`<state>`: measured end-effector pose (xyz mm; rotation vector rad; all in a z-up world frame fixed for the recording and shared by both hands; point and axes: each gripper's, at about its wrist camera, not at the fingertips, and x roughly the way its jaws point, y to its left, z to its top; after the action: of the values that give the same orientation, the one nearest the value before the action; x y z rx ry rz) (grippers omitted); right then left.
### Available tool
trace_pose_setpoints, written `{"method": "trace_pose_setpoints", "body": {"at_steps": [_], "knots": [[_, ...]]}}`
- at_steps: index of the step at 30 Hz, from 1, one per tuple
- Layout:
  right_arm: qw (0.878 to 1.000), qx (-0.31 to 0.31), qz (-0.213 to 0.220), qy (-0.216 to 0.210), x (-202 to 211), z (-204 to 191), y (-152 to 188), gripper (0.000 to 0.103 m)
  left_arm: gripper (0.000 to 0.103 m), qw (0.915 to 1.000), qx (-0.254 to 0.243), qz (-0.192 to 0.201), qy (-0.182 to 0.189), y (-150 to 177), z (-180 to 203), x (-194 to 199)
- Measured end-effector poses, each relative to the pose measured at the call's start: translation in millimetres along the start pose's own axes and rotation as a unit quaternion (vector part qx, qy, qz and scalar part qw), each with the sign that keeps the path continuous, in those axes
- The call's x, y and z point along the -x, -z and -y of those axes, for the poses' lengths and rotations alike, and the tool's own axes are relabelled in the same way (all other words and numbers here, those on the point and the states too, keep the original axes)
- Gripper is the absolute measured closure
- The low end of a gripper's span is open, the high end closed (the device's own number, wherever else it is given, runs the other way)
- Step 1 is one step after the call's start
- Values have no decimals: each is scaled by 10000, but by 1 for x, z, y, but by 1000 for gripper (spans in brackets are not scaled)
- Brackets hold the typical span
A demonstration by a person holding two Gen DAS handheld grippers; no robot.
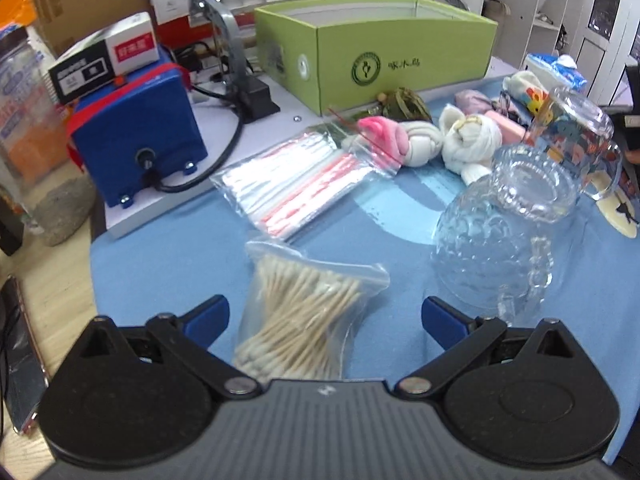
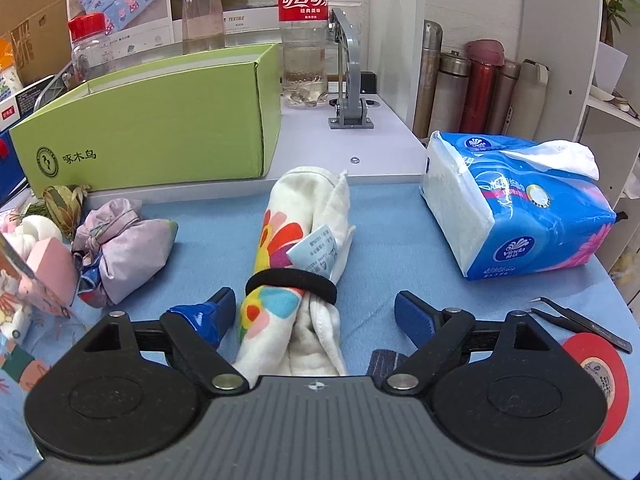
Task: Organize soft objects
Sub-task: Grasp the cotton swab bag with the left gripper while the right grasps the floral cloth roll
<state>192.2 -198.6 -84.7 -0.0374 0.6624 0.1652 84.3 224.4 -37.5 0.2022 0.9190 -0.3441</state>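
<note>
I've got the green box [image 2: 152,120] standing open at the back of the desk [image 2: 384,232], my likely drop spot for the soft things. Biggest soft item: the tissue pack [image 2: 516,216] on the right side of the blue mat, light and squashy, slick plastic wrap, so I'd take it across the narrow end. Right under my right gripper [image 2: 312,316] lies the rolled towel [image 2: 304,240], bound by a black hair tie [image 2: 292,280]. My jaws are spread wide on either side of it, pads not pressing. It's soft and springy, light, won't break; I'd pinch near the tie where the roll is tightest. To its left sits the lilac cloth bundle [image 2: 124,244], floppy, best grabbed at its tied neck.

On the other side, my left gripper [image 1: 324,320] is also spread, straddling the bag of cotton swabs [image 1: 304,312] without squeezing. That bag looks slippery and crinkly. The glass mug [image 1: 504,240] just beside it is fragile, so I'd keep clear.
</note>
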Motion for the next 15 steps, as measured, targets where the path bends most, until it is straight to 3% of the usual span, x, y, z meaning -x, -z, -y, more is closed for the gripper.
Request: {"method": "trace_pose_setpoints", "body": {"at_steps": [3, 5, 9, 11, 12, 13, 15], "knots": [[10000, -3, 40, 8, -3, -1, 0, 26, 1, 9998, 49, -190, -76, 1, -3, -13], [10000, -2, 34, 30, -3, -1, -1, 26, 2, 9997, 213, -145, 45, 1, -8, -13], [10000, -11, 30, 68, -6, -4, -3, 25, 6, 9993, 358, -59, -96, 3, -9, -12], [10000, 52, 54, -28, -6, -5, -3, 28, 26, 9989, 460, 12, -103, 4, -7, -5], [9998, 110, 112, -96, -5, -6, -2, 30, 51, 9986, 522, 25, -62, 4, -7, 0], [9996, 134, 189, -167, -4, -5, 0, 36, 60, 9979, 640, -24, -74, 2, -7, 4], [9989, 169, 351, -264, 0, -5, 1, 81, 63, 9946, 1027, -112, -30, 2, -12, 7]]}}
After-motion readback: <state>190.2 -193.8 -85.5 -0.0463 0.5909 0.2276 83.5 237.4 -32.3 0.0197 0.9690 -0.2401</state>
